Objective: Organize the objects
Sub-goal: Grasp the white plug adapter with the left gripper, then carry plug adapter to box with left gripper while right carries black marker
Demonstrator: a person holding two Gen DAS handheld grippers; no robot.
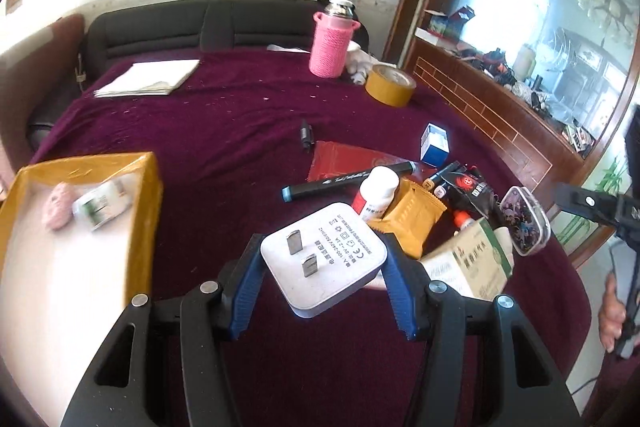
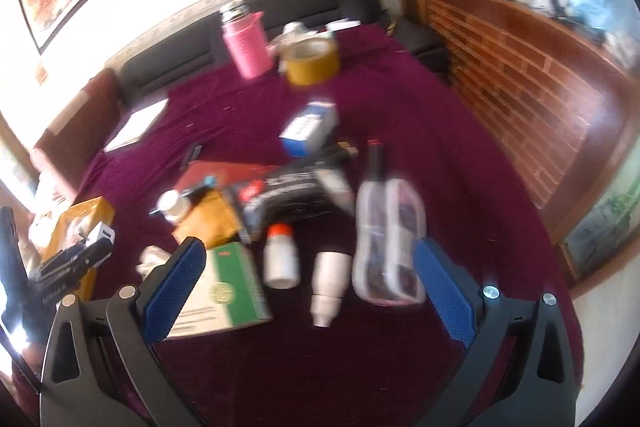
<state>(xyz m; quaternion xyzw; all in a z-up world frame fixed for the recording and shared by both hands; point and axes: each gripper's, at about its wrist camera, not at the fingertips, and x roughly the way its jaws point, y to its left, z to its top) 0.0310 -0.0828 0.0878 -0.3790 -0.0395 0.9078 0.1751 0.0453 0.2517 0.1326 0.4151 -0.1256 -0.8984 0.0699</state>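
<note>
My left gripper (image 1: 322,259) is shut on a white plug charger (image 1: 324,261), prongs up, held above the purple cloth. An open yellow box (image 1: 148,187) at the left holds a pink object (image 1: 58,205) and a small white-green bottle (image 1: 102,207). My right gripper (image 2: 306,267) is open and empty above a pile: a green-white carton (image 2: 224,287), a small white bottle with a red cap (image 2: 282,257), a white tube (image 2: 330,277) and a clear plastic case (image 2: 390,247). In the right wrist view the left gripper with the charger (image 2: 98,239) hangs by the yellow box (image 2: 88,211).
A pink-sleeved flask (image 1: 332,43), a tape roll (image 1: 390,85), a blue-white box (image 1: 434,145), a black marker (image 1: 348,181), a red packet (image 1: 344,159) and folded paper (image 1: 148,79) lie on the purple cloth (image 1: 224,131). A wooden cabinet (image 1: 500,123) runs along the right.
</note>
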